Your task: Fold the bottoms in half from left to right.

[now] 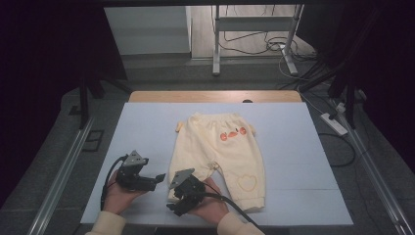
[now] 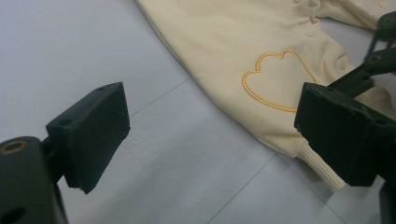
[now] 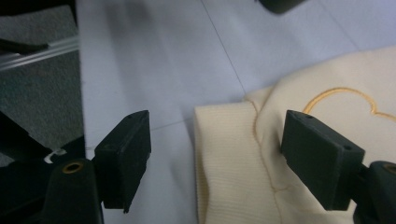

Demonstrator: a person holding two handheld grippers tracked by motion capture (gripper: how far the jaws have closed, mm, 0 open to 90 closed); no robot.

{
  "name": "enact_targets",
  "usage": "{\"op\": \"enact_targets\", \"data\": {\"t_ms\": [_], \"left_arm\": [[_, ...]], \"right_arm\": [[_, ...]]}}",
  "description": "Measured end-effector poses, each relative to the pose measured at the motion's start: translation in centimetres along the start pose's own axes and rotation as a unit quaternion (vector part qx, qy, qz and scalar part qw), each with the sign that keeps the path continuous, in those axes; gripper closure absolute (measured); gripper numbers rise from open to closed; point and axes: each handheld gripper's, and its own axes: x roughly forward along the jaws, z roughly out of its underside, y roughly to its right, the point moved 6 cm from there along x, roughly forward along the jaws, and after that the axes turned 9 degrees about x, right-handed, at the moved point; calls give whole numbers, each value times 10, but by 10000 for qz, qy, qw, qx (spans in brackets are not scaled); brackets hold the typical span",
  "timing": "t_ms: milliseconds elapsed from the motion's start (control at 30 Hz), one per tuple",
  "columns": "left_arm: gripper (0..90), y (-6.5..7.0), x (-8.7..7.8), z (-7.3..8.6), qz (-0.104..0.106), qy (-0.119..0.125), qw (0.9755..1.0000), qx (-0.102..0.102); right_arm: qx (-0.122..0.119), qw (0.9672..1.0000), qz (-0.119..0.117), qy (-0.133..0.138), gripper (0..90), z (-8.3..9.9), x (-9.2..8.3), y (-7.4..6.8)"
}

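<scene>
Pale yellow soft-knit baby trousers (image 1: 219,156) spread flat mid-desk on a pale blue-grey sheet (image 1: 293,147), waist to the far side. Ribbed cuffs (image 3: 224,158) at the near ends; orange heart outline (image 2: 275,79) stitched on one leg, orange motif (image 1: 232,133) near the waist. Left gripper (image 2: 210,135) gaping wide beside a cuff, gripping nothing. Right gripper (image 3: 215,158) likewise spread wide, straddling the ribbed cuff.

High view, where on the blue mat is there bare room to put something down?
The blue mat is bare left and right of the yellow pants. The near edge is crowded by both tongs, left and right.
</scene>
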Motion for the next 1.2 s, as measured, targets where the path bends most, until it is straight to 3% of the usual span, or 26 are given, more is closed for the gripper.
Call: {"op": "enact_targets", "data": {"t_ms": [167, 300, 400, 600, 667, 700, 767, 867, 1000, 1200], "left_arm": [[103, 0, 0, 0, 1, -22, 10000, 3], [103, -1, 1, 1, -5, -37, 10000, -4], [103, 0, 1, 1, -8, -43, 10000, 1], [102, -1, 1, 1, -25, -28, 10000, -7], [102, -1, 1, 1, -28, -31, 10000, -3], [102, -1, 1, 1, -29, -42, 10000, 0], [102, -1, 1, 0, 18, 3, 10000, -21], [102, -1, 1, -1, 43, 58, 10000, -48], [103, -1, 1, -1, 39, 54, 10000, -52], [103, 0, 2, -2, 32, 31, 10000, -35]], "right_arm": [[73, 9998, 131, -106, 256, 3, 7, 3], [-160, 9989, 384, -201, 278, 4, 9, 1], [-148, 9988, 426, -168, 281, 4, 10, 1], [4, 9978, 647, -114, 493, 3, 7, 8], [-7, 9977, 667, -99, 527, 2, 7, 9], [-48, 9973, 721, -133, 618, 2, 5, 11], [-185, 9954, 906, -244, 698, 2, 2, 12], [-286, 9953, 883, -280, 744, 1, -2, 12], [-68, 9974, 712, -73, 759, 0, -7, 12], [-11, 9979, 627, 158, 765, 0, -15, 9]]}}
